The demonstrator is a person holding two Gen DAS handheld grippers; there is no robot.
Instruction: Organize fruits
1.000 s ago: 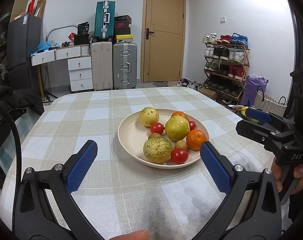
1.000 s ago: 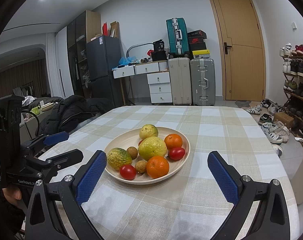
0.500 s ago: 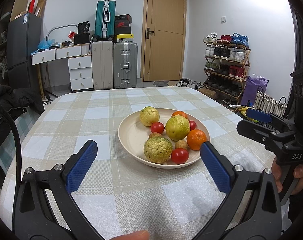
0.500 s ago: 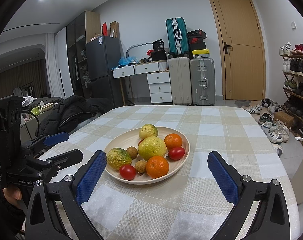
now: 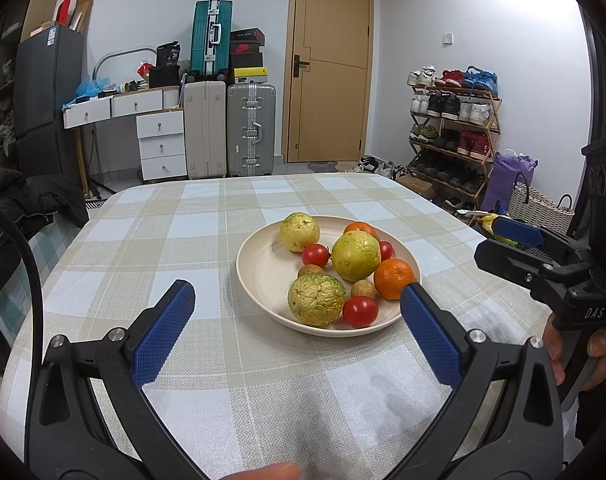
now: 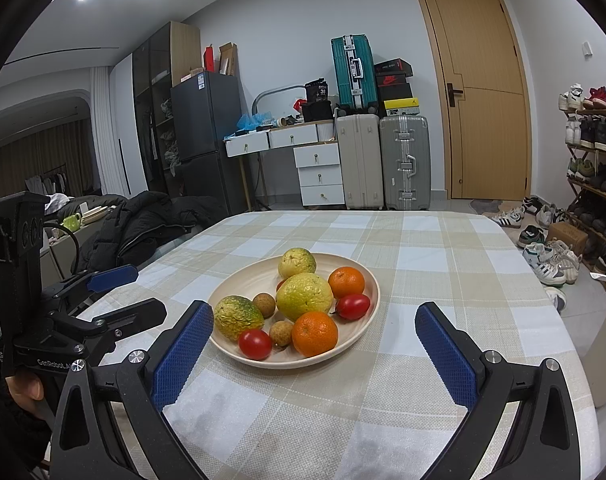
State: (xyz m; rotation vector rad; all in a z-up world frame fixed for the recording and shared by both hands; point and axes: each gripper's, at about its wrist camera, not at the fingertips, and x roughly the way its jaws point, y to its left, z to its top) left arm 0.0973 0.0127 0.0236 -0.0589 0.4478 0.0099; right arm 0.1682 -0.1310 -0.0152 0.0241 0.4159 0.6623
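"Left wrist view, from the left side across: has anything shifted in the last second?"

"Hardly. The left gripper hangs over the near part of the checked tablecloth with its blue pads spread wide and nothing between them, as before. The plate sits a hair further right in its view than it did, so the hand drifted a little and the plate did not."

"And the fruit?"

"All of it is on that plate. At its left are a wrinkled green-yellow fruit near and a smoother one far, with a cherry tomato between them. A big round yellow-green fruit is in the middle and an orange is at the right rim. None has changed place."

"Right wrist view?"

"Same story. The right gripper is splayed open and empty, hovering short of the plate's near rim, unmoved."

"So where does that leave the job?"

"Hard to call. With every fruit together on one plate and both tools idle, it could be a finished gathering, or a mixed heap waiting to be sorted. The stillness settles neither."
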